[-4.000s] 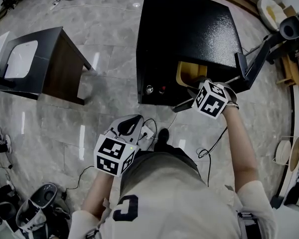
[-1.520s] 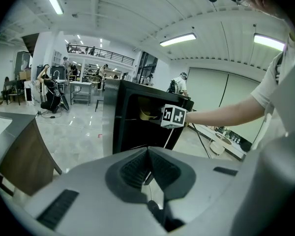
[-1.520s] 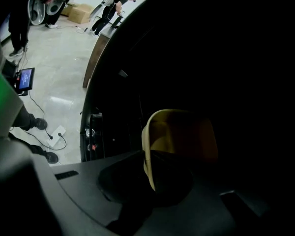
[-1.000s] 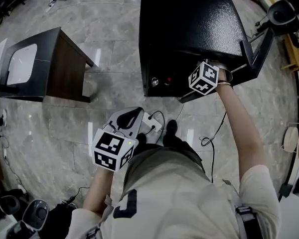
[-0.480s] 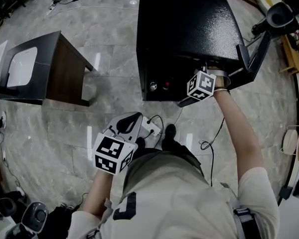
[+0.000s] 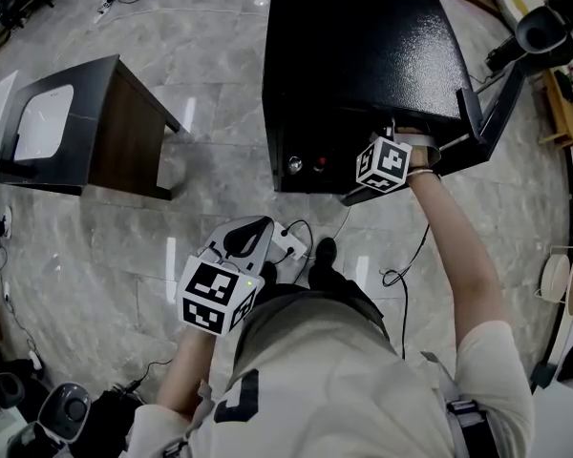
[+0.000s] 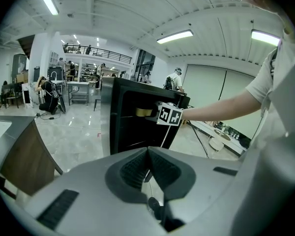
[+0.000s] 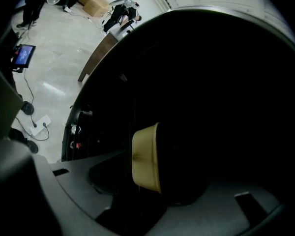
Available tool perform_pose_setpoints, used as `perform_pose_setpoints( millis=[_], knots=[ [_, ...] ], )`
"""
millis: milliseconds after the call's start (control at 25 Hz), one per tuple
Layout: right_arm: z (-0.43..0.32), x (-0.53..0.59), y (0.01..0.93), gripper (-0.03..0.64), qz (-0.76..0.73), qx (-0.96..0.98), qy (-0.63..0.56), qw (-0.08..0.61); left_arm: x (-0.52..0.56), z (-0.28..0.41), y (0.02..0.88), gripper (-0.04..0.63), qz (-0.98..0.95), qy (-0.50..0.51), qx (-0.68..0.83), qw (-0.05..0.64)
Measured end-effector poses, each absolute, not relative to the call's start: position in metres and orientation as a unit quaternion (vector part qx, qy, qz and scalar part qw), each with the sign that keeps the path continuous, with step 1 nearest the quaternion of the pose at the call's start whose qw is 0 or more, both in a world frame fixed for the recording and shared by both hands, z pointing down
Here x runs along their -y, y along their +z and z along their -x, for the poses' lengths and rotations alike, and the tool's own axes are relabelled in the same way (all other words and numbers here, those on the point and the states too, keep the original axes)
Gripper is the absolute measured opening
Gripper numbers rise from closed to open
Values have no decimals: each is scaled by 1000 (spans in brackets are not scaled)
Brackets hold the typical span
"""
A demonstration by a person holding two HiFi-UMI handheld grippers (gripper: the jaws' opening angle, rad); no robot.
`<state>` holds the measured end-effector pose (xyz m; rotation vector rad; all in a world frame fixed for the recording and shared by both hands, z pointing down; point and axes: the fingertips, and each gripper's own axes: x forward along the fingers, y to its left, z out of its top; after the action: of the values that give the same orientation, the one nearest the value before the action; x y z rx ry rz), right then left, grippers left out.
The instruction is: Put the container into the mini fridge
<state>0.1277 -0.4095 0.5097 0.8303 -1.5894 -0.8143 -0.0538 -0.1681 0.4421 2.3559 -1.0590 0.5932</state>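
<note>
The black mini fridge [image 6: 363, 55] stands on the floor with its door [image 6: 487, 113] swung open to the right. My right gripper reaches into its mouth; in the head view only its marker cube [image 6: 383, 165] shows. The yellow container [image 8: 146, 156] sits inside the dark fridge, between the jaws of the right gripper [image 8: 167, 200]. Those jaws are opening, and a gap shows beside the container. The left gripper view also catches the container [image 7: 143, 112] on a shelf. My left gripper [image 6: 251, 229] hangs by the person's waist, shut and empty, its pads [image 7: 137, 168] together.
A black side table [image 6: 115, 132] with a white top stands to the left. A power strip with cables [image 6: 288, 242] lies on the marble floor near the person's shoe [image 6: 323, 254]. Stands and clutter [image 6: 540, 27] crowd the right side.
Four seconds ago the container showed at the fridge mouth in the right gripper. The gripper has since pushed further in, and the fridge top now hides the container. The left gripper stayed put.
</note>
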Motion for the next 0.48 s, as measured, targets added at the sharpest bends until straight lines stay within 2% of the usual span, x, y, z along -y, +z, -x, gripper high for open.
perform_pose_setpoints(
  millis=[320,480],
  knots=[
    [-132,396,496,202,-391,693,-327,510,173,52,440,57,-868,216,377,241],
    [-134,398,496,201,-410,683,-318,515,174,53,439,57,-870,217,374,238]
  ],
)
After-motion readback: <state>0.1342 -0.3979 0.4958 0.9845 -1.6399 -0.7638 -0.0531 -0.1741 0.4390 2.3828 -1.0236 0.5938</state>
